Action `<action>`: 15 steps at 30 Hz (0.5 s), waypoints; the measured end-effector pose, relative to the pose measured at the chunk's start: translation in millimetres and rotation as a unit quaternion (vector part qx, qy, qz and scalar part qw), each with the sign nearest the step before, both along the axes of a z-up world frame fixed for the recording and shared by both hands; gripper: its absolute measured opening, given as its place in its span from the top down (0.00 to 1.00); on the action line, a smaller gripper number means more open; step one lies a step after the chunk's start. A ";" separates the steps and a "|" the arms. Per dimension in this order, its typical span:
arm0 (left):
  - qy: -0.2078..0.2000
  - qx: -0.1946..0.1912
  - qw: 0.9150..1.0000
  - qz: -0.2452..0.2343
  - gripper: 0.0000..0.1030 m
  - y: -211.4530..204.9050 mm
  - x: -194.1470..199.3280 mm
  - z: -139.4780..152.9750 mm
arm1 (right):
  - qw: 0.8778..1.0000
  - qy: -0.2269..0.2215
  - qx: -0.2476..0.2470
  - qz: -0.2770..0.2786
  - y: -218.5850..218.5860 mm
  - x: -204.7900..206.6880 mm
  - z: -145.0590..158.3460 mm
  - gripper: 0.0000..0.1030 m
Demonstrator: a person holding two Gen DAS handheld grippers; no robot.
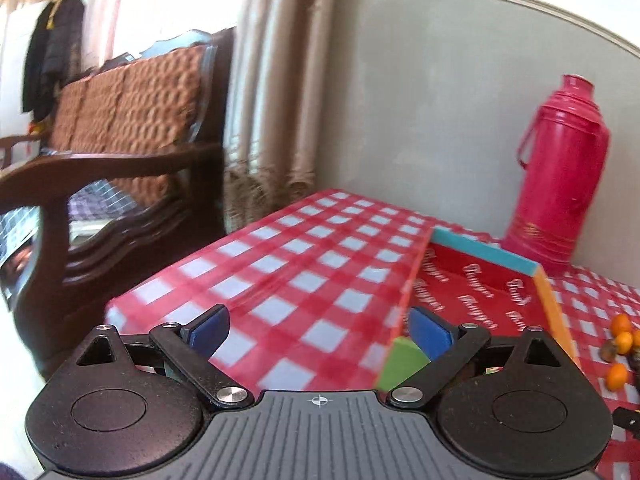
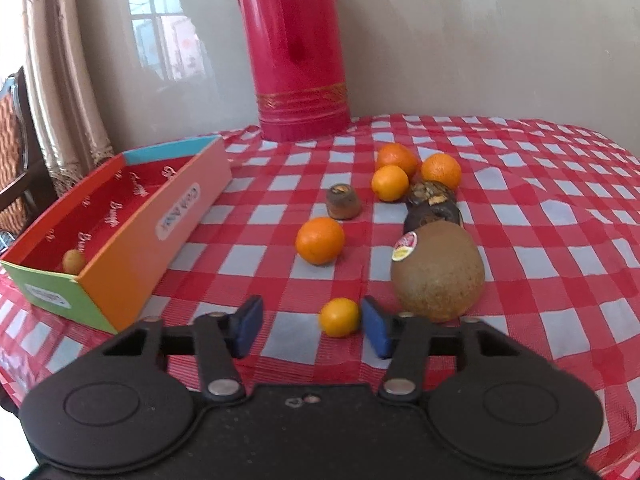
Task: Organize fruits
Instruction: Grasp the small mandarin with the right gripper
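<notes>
Box [image 2: 132, 240]: 1 small fruit [image 2: 74, 261] inside, seemingly; 7 outside. Left gripper [image 1: 320, 330] released, empty; right gripper [image 2: 312, 326] gaping around small orange [image 2: 339, 317].

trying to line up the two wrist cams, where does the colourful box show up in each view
Left wrist: the colourful box sits right of centre, its green end just beyond the left gripper.
Right wrist: the box lies at the left edge, orange side facing the fruit.
Shared landmark: the red thermos stands against the wall behind the box.
</notes>
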State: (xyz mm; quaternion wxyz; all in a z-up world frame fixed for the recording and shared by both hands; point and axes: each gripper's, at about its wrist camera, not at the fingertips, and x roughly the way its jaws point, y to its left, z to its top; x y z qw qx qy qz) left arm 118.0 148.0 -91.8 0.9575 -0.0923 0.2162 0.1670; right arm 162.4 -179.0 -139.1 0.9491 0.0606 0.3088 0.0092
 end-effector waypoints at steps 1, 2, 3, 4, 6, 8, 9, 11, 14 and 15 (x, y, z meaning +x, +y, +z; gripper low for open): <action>0.002 0.001 1.000 0.003 0.07 4.1 -2.5 -2.4 | 1.000 -0.003 -0.002 -0.003 0.0 0.0 -0.2 0.62; 0.003 0.003 1.000 0.006 0.07 7.1 -4.6 -5.2 | 1.000 -0.003 -0.004 -0.005 0.2 0.5 -0.3 0.67; 0.005 0.004 1.000 0.008 0.07 10.1 -6.2 -7.8 | 1.000 -0.003 -0.008 -0.006 0.8 1.0 -0.3 0.73; 0.008 0.004 1.000 0.011 0.07 13.2 -8.1 -10.4 | 1.000 -0.004 -0.011 -0.009 1.0 1.0 -0.5 0.76; 0.010 0.000 1.000 0.020 0.07 20.4 -12.0 -16.1 | 1.000 -0.004 -0.009 -0.007 -0.2 1.9 -0.9 0.87; 0.011 -0.008 0.999 0.032 0.07 27.9 -16.3 -19.5 | 1.000 -0.004 -0.009 -0.007 -0.2 1.7 -0.7 0.88; 0.006 -0.012 0.999 0.037 0.07 31.2 -18.6 -18.9 | 1.000 -0.004 -0.006 -0.007 0.1 1.5 -0.4 0.88; 0.001 -0.010 0.999 0.051 0.07 36.5 -23.1 -19.0 | 1.000 -0.010 -0.002 0.001 4.3 1.0 3.6 0.88; -0.007 -0.010 0.998 0.069 0.06 43.4 -29.2 -21.0 | 0.999 -0.035 -0.003 0.028 20.1 -0.9 17.6 0.88; -0.010 -0.006 0.997 0.075 0.05 45.5 -31.9 -21.2 | 0.998 -0.043 0.003 0.039 25.8 -0.4 22.9 0.88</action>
